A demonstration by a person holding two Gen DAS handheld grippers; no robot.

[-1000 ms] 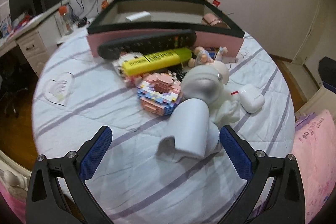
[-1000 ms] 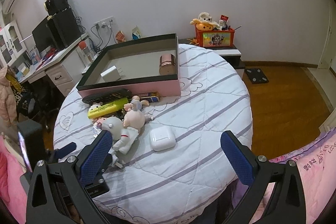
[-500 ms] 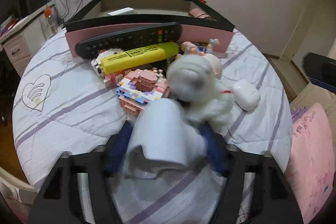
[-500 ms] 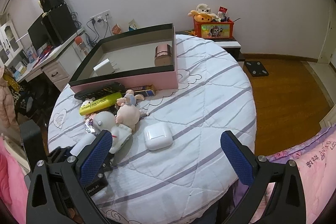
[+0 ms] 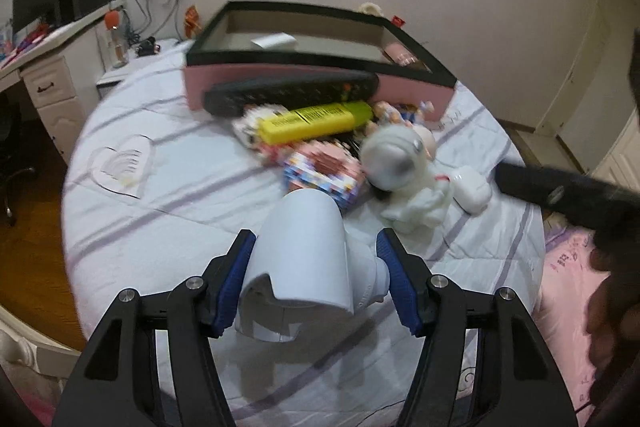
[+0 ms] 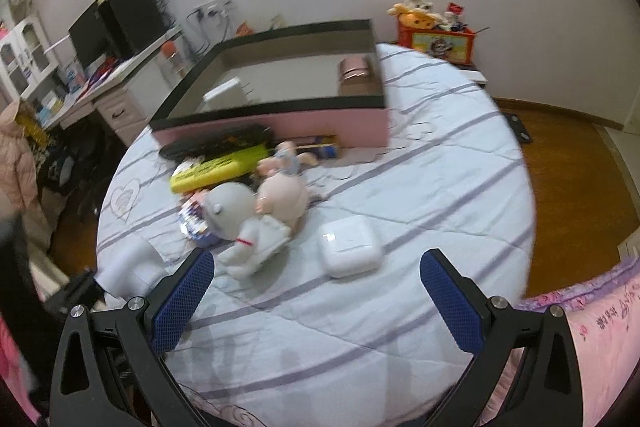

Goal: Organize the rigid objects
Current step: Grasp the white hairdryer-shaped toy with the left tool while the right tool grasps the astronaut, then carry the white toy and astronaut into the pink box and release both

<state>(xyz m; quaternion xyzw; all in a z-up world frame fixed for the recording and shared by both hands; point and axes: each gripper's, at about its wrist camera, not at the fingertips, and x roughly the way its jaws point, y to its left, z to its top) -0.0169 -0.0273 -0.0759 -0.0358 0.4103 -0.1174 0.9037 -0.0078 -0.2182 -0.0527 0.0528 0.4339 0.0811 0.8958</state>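
My left gripper (image 5: pixel 320 283) is shut on a white cylindrical device (image 5: pixel 304 255) and holds it above the bed; it also shows in the right wrist view (image 6: pixel 128 267). My right gripper (image 6: pixel 316 307) is open and empty, just in front of a white earbud case (image 6: pixel 350 247). A pink box with a black rim (image 5: pixel 312 83) stands at the back; it holds a white charger (image 5: pixel 274 41) and a pink round tin (image 6: pixel 354 71). In front of it lie a black remote (image 5: pixel 292 93), a yellow highlighter (image 5: pixel 316 121), a block model (image 5: pixel 324 173) and a white astronaut figure (image 5: pixel 404 171).
The objects lie on a round bed with a striped white quilt (image 6: pixel 400 187). A pig figure (image 6: pixel 282 193) leans on the astronaut. A desk with a monitor (image 6: pixel 104 39) stands at the left. An orange toy box (image 6: pixel 436 39) stands behind the bed. Wood floor (image 6: pixel 568 167) lies to the right.
My left gripper has closed on the white cylindrical device and lifted it. My right gripper has moved forward, closer to the earbud case, still open.
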